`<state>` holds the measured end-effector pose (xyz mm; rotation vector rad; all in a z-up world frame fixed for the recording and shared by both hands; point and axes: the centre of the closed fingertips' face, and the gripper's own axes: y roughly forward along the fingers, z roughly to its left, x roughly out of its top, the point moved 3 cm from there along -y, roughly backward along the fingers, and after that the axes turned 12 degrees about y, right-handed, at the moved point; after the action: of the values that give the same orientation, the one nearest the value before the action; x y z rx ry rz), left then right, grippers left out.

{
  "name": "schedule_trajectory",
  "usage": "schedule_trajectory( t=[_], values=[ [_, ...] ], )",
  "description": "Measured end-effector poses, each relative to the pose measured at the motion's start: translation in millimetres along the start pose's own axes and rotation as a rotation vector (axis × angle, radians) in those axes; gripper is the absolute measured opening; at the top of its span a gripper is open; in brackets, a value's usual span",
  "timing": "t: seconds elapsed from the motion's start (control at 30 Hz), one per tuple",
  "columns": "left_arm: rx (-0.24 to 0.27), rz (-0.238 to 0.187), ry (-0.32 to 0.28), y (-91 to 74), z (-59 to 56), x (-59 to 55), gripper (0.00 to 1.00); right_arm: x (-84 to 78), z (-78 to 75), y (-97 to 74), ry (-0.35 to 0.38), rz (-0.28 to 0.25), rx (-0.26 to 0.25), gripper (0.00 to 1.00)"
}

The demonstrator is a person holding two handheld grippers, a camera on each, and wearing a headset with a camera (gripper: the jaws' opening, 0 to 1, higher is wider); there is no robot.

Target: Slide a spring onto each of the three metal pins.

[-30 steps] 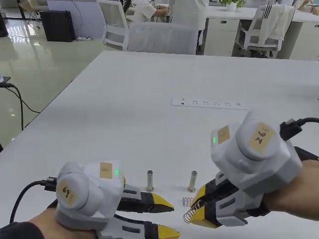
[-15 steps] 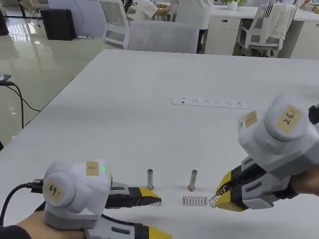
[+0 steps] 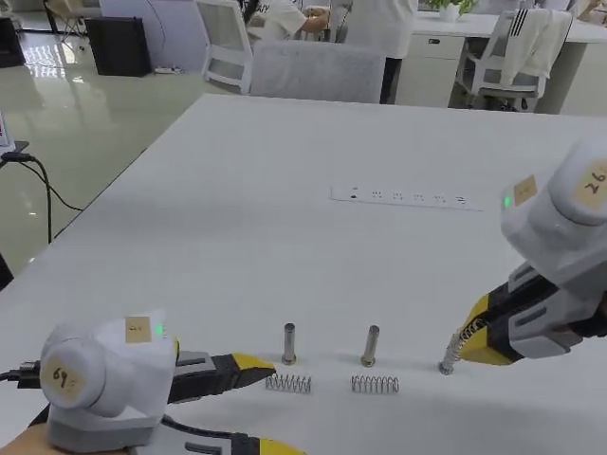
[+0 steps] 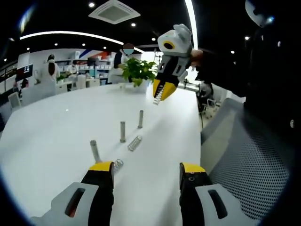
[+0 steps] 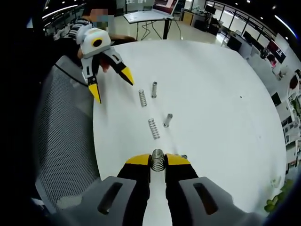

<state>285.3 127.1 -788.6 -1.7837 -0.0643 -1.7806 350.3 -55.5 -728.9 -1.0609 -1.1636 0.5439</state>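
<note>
Three short metal pins stand in a row on the white table (image 3: 285, 237): left pin (image 3: 288, 343), middle pin (image 3: 371, 346), right pin (image 3: 445, 366). Two springs lie flat in front of them, one (image 3: 288, 383) by the left pin and one (image 3: 375, 384) by the middle pin. My right gripper (image 3: 471, 337) is shut on a third spring (image 3: 455, 348), (image 5: 158, 160), held tilted with its lower end at the right pin's top; whether it touches I cannot tell. My left gripper (image 3: 268, 406), (image 4: 146, 168) is open and holds nothing, just left of the left spring (image 4: 117, 164).
A flat white strip with sockets (image 3: 398, 197) lies mid-table beyond the pins. The table's left edge (image 3: 104, 204) drops to the floor with a cable (image 3: 43, 199). Chairs (image 3: 308, 71) and desks stand behind the far edge.
My right gripper has carried its spring rightward from near the middle pin to the right pin. My left gripper has drawn back leftward, leaving a spring on the table by the left pin.
</note>
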Motion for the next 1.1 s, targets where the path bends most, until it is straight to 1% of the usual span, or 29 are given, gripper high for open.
schedule_trajectory(
  t=[0.17, 0.3, 0.33, 0.57, 0.73, 0.83, 1.0, 1.1],
  values=[
    [0.021, -0.009, -0.014, -3.6, -0.6, -0.4, 0.53, -3.4, -18.0, -4.0, 0.013, 0.035, -0.031, 0.08],
    [0.027, -0.012, -0.02, -4.5, -1.6, -1.3, 0.54, -3.3, -24.7, -2.0, 0.015, 0.05, -0.039, 0.08],
    [0.028, -0.011, -0.021, -4.9, -1.3, -2.0, 0.55, -3.8, -26.5, -0.1, 0.011, 0.063, -0.045, 0.08],
    [0.031, -0.013, -0.024, -5.1, -2.9, -1.9, 0.55, -4.2, -34.1, 13.0, -0.008, 0.096, -0.055, 0.08],
    [0.029, -0.013, -0.022, -5.3, -3.2, -2.2, 0.55, -6.0, -35.9, 23.1, -0.008, 0.113, -0.037, 0.08],
    [0.029, -0.015, -0.022, -5.3, -3.5, -2.1, 0.54, -7.8, -40.5, 27.6, -0.015, 0.131, -0.05, 0.08],
    [0.034, -0.016, -0.025, -5.9, -3.0, -2.7, 0.54, -7.9, -45.9, 32.9, -0.01, 0.137, -0.04, 0.08],
    [0.033, -0.016, -0.026, -6.1, -3.3, -3.2, 0.53, -7.5, -45.0, 34.9, -0.004, 0.137, -0.03, 0.08]
  ],
)
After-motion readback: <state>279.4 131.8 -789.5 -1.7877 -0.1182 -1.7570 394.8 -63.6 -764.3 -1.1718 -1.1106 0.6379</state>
